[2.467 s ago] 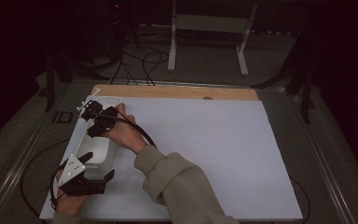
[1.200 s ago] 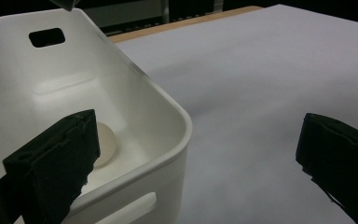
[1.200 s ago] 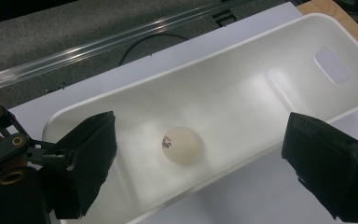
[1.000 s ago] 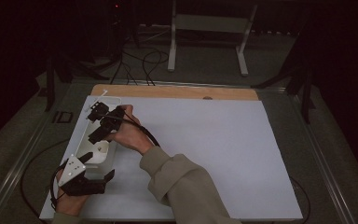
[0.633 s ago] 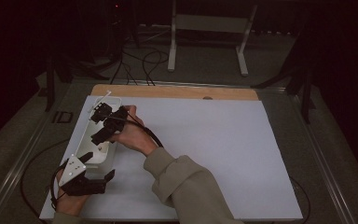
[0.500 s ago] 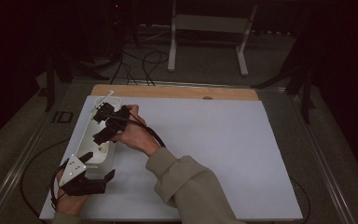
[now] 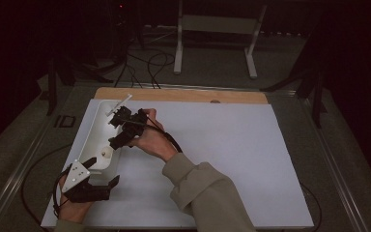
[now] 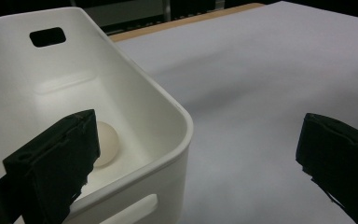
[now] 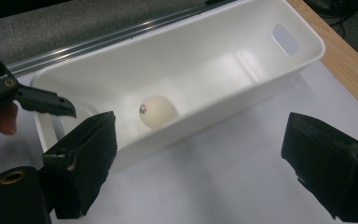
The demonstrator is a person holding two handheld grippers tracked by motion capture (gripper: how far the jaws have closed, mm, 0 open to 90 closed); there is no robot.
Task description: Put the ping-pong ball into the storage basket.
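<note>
I had drawn my right gripper (image 7: 121,126) back from the bin (image 9: 279,65), jaws spread empty; the ball (image 9: 156,112) lay inside. Left gripper (image 7: 96,179) gaped too.

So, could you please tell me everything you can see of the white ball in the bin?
The white ball is small, round, smooth and matt, like a table tennis ball, with a small dark and reddish mark on one side. It lies loose on the floor of the long white bin, near the end closest to the left gripper. Nothing grips it; both grippers' jaws stand open.
</note>
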